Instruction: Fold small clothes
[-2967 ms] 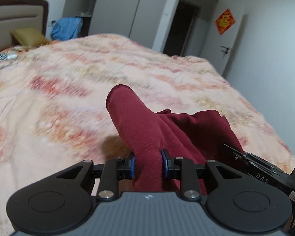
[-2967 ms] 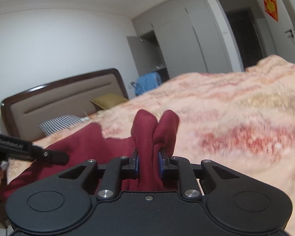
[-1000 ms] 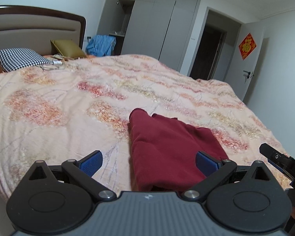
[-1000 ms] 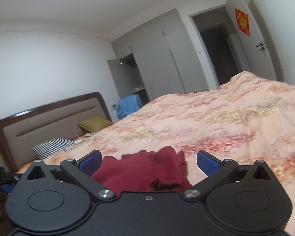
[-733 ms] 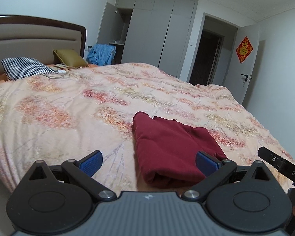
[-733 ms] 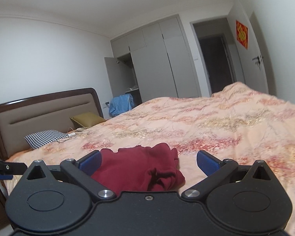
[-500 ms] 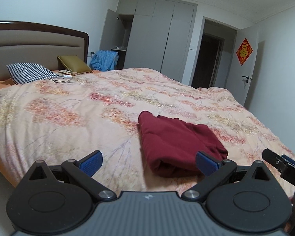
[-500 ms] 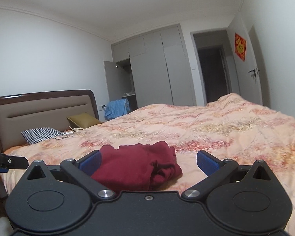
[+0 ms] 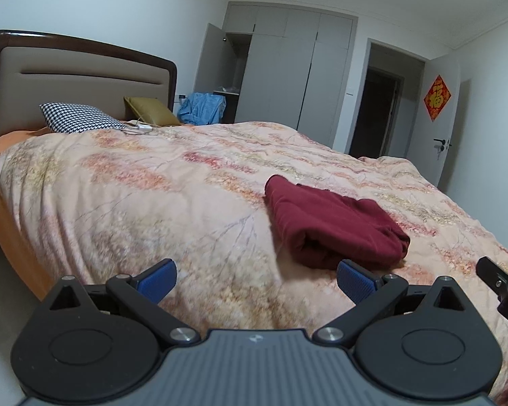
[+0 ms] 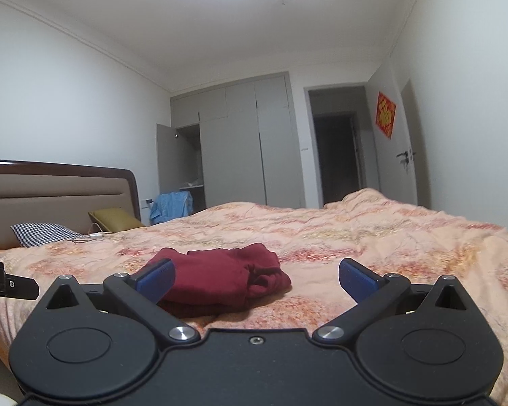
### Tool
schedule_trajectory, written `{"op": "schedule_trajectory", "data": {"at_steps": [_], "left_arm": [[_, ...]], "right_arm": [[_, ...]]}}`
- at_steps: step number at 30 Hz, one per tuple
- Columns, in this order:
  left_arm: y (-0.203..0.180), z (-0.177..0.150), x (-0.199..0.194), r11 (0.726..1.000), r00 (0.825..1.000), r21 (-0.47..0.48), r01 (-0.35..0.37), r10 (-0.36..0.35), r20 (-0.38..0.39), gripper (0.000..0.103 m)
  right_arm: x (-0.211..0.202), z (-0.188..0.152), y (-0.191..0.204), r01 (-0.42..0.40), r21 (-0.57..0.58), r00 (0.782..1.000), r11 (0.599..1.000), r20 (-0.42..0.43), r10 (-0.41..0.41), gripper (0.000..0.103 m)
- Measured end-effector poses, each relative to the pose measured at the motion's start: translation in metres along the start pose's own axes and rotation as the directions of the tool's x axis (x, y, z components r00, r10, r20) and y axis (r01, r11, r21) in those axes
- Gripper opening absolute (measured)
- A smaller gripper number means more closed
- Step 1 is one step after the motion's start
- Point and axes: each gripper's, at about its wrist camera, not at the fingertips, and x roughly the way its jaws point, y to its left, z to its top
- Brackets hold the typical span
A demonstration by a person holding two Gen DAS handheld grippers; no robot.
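While folded garment [image 9: 332, 226] lies mid-bed [image 9: 152, 196], both grippers wide

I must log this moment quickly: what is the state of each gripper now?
Left gripper: open, holding nothing.
Right gripper: open, holding nothing.
The red garment lies folded on the bed.
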Motion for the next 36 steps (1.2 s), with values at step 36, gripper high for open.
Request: {"op": "schedule_trajectory", "data": {"at_steps": [36], "left_arm": [[0.013,-0.039,-0.010,0.999,0.999,0.007,-0.033,0.033,0.007,0.103]], "right_arm": [[0.001,-0.007,0.013,-0.010,-0.075,0.999,0.997,-0.033,0.008,0.103]]}}
